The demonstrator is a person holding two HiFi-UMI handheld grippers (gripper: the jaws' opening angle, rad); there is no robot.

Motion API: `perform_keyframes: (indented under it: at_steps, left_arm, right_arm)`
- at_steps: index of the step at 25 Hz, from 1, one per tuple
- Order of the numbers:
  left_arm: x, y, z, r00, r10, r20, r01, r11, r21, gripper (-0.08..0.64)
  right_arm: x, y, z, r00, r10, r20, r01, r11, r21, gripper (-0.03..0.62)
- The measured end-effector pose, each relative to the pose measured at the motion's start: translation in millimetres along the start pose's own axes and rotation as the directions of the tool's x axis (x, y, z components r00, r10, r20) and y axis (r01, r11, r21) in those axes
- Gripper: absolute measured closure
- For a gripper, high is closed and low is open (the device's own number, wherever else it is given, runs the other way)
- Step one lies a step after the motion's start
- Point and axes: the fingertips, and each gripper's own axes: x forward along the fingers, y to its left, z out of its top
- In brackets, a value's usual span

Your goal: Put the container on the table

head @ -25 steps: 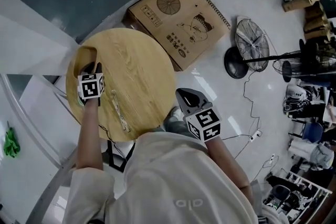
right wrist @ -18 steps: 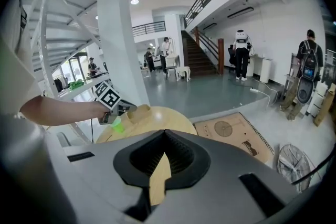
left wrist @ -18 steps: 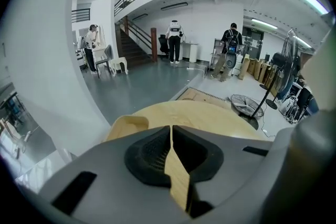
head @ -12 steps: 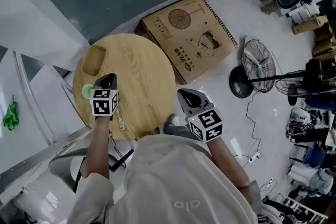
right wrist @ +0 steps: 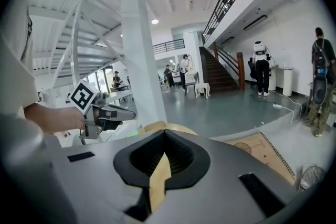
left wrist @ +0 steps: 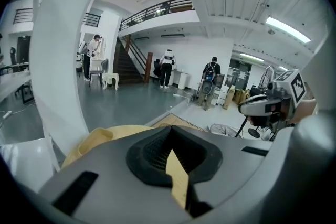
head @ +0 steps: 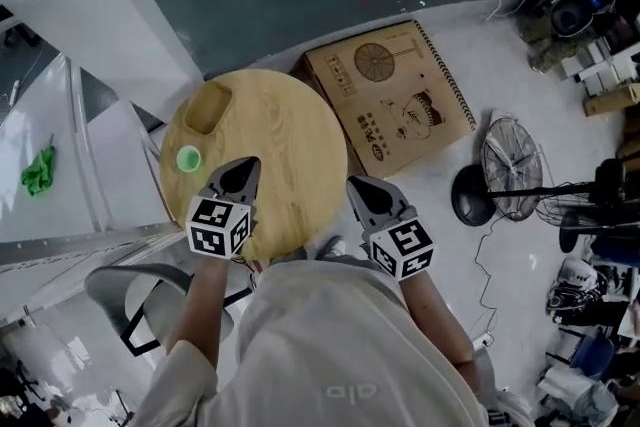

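Head view pretty much covers it: the tan container point(head: 208, 107) is sitting on the round wooden table point(head: 290, 140), up at the far left edge, with a little green cap point(head: 188, 158) just beside it. The left gripper point(head: 240, 173) hangs over the near side of the table, clear of both. The right gripper point(head: 362, 193) is by the table's near right edge.

Each gripper's own view shows its jaws pressed together with nothing between them, so neither one is carrying anything. Looks to me like the placing is done and what's left is backing off. I'd draw the left one straight back toward the body, high enough not to clip the cap or nudge the container. It sits close to the rim, so a bump could knock it off.
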Motion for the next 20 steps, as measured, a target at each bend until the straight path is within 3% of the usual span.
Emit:
perform_keyframes:
  at_steps: [7, 20]
  left_arm:
    - [-39, -31, 34, 0.992, 0.018, 0.121, -0.015, 1.000, -0.024, 0.545]
    - [-87, -51, 54, 0.970, 0.072, 0.232, -0.061, 0.997, -0.055, 0.545]
  right_arm:
    - [-7, 8, 19, 0.996, 0.076, 0.049, -0.076, 0.997, 0.007, 0.568]
    - [-16, 24, 43, 0.976, 0.199, 0.086, -0.195, 0.979, -0.058, 0.567]
